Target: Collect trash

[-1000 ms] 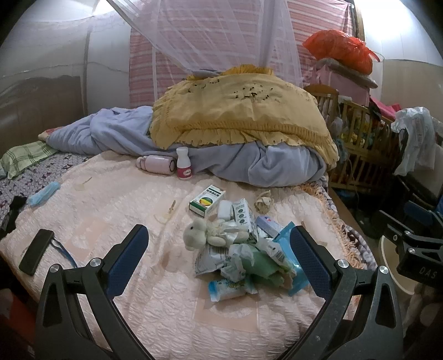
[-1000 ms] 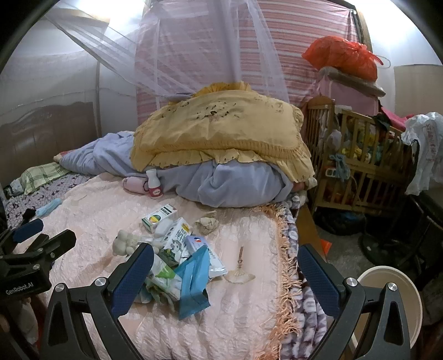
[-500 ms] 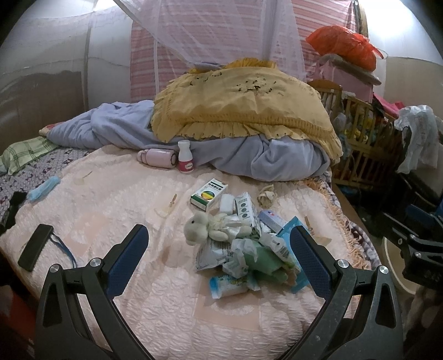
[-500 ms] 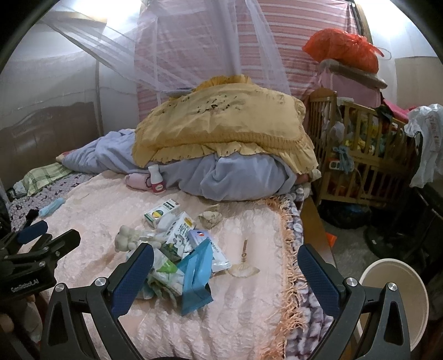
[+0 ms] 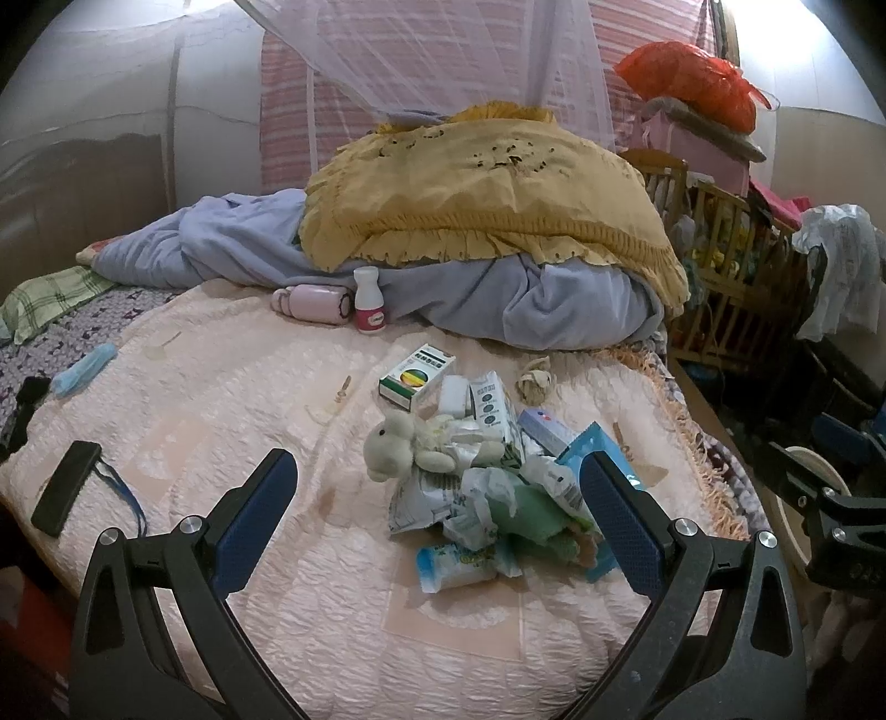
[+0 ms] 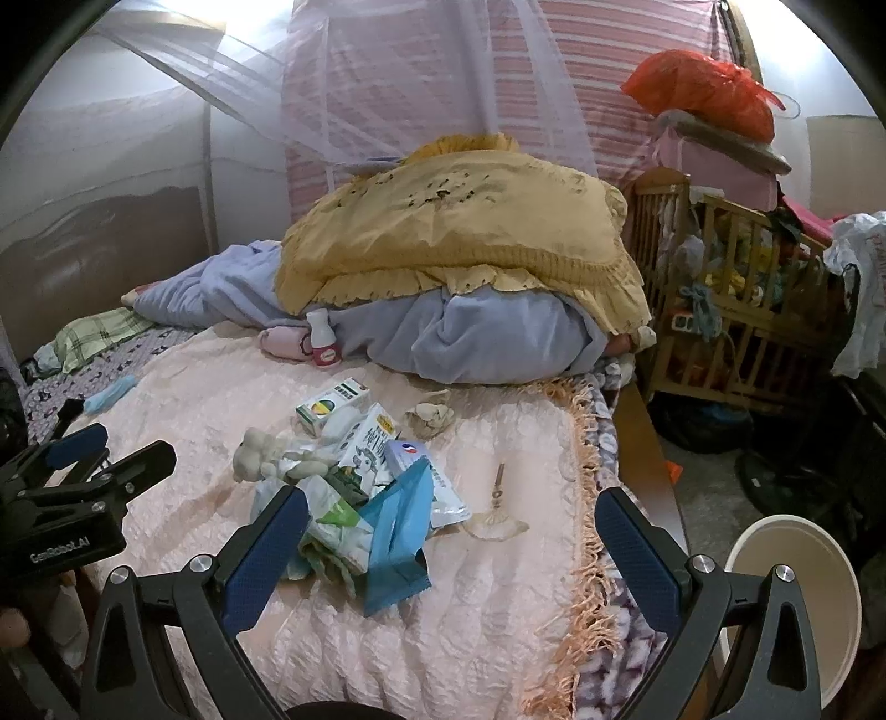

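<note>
Bed (image 5: 232, 387): one trash pile (image 5: 493, 498), two gaping claws (image 5: 437, 504) (image 6: 451, 531).

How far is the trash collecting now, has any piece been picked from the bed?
Nothing looks collected yet: the wrapper pile lies on the pink quilt. In hand: nothing; the left gripper and right gripper are open and empty. Left: the whole pile, the crumpled tissue, then into the white bin.

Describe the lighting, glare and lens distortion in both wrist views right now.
Left wrist view: dim, cool light; the mosquito net glows blown-out at the top edge; fisheye corners go black. Right wrist view: bright glare at upper left, the bed cover evenly lit, the crib rails bowed by the lens; the trash pile stays sharp.
</note>
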Action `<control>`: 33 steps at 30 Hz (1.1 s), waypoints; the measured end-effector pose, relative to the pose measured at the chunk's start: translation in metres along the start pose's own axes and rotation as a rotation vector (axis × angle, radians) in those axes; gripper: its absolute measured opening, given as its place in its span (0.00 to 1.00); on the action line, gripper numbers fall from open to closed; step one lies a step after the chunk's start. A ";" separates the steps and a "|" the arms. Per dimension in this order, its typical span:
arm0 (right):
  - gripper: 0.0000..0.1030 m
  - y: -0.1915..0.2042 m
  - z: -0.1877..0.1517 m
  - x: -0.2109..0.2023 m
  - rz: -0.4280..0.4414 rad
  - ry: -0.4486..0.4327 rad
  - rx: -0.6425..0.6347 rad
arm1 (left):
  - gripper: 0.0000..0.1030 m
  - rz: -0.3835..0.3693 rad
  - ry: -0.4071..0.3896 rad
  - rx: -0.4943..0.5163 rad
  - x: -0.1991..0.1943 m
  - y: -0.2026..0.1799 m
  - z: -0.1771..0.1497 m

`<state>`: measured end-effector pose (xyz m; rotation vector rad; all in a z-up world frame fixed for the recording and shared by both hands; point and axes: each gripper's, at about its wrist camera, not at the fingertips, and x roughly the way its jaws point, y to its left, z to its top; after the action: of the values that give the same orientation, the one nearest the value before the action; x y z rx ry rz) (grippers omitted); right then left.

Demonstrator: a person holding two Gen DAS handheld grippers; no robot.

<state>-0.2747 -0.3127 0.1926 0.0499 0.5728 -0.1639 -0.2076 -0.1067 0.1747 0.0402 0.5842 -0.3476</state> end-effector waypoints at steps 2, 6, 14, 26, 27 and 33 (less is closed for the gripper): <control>1.00 0.000 0.000 0.001 -0.001 0.001 -0.004 | 0.99 0.001 0.004 0.000 0.002 0.000 -0.001; 1.00 0.000 -0.003 0.004 0.002 0.011 -0.006 | 0.99 0.004 0.013 -0.001 0.006 0.000 -0.003; 1.00 -0.006 -0.009 0.013 0.002 0.042 -0.008 | 0.99 0.000 0.028 -0.012 0.010 0.014 -0.008; 0.70 -0.018 -0.027 0.062 0.146 0.178 0.007 | 0.97 -0.080 0.131 0.055 0.025 0.027 -0.029; 0.68 -0.018 -0.027 0.069 0.167 0.197 0.013 | 0.96 -0.087 0.130 0.065 0.025 0.025 -0.028; 0.65 0.006 -0.014 0.089 0.356 0.254 -0.019 | 0.95 -0.095 0.157 0.119 0.040 0.021 -0.033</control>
<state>-0.2071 -0.3182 0.1325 0.1542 0.8090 0.1974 -0.1873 -0.0951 0.1240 0.1561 0.7221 -0.4746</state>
